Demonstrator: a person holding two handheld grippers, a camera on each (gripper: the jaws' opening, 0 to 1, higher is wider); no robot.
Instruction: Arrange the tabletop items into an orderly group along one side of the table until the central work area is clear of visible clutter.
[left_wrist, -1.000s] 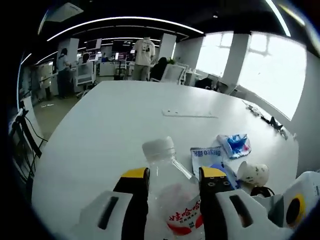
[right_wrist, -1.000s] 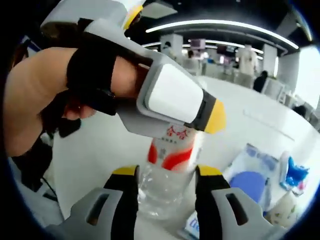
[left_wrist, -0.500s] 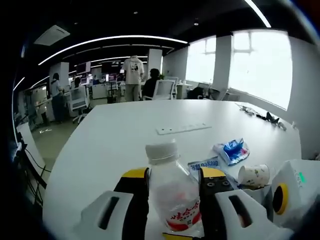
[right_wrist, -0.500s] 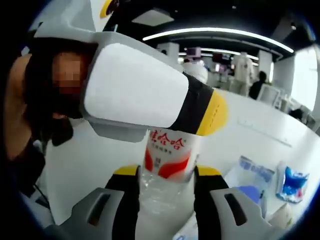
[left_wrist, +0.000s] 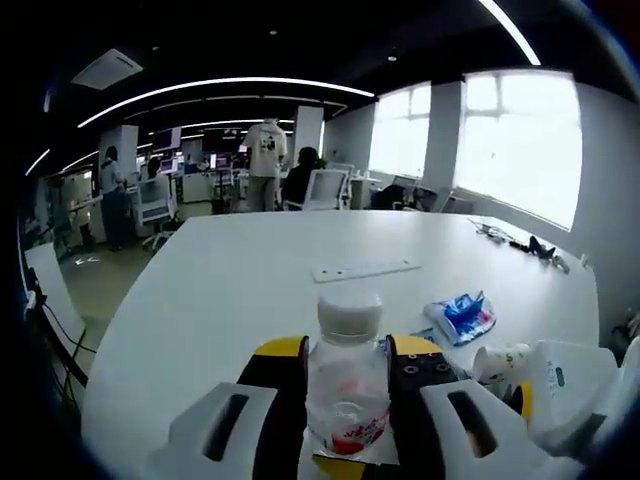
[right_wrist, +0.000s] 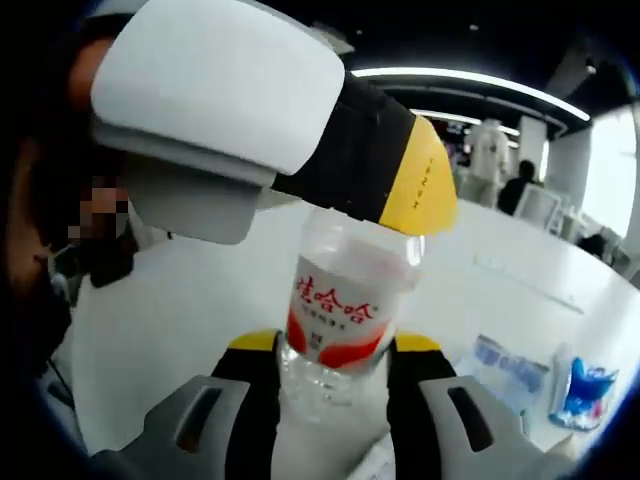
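Note:
A clear plastic water bottle (left_wrist: 347, 395) with a white cap and a red label stands upright between the jaws of my left gripper (left_wrist: 347, 350), which is shut on it. In the right gripper view the same bottle (right_wrist: 340, 300) also sits between the jaws of my right gripper (right_wrist: 335, 342), which is pressed against its lower part. The left gripper (right_wrist: 270, 110) looms just above, its yellow-tipped jaw against the bottle's top. The right gripper's white body (left_wrist: 565, 385) shows low on the right of the left gripper view.
On the white table (left_wrist: 230, 290) lie a blue snack packet (left_wrist: 462, 315), a paper cup (left_wrist: 500, 360) on its side and a flat white strip (left_wrist: 365, 270). A white-and-blue packet (right_wrist: 510, 365) and the blue packet (right_wrist: 580, 390) lie to the right. People and desks are far behind.
The bottle has swung from tilted to upright between the left jaws. In the right gripper view the left gripper has come closer and now sits over the bottle's top.

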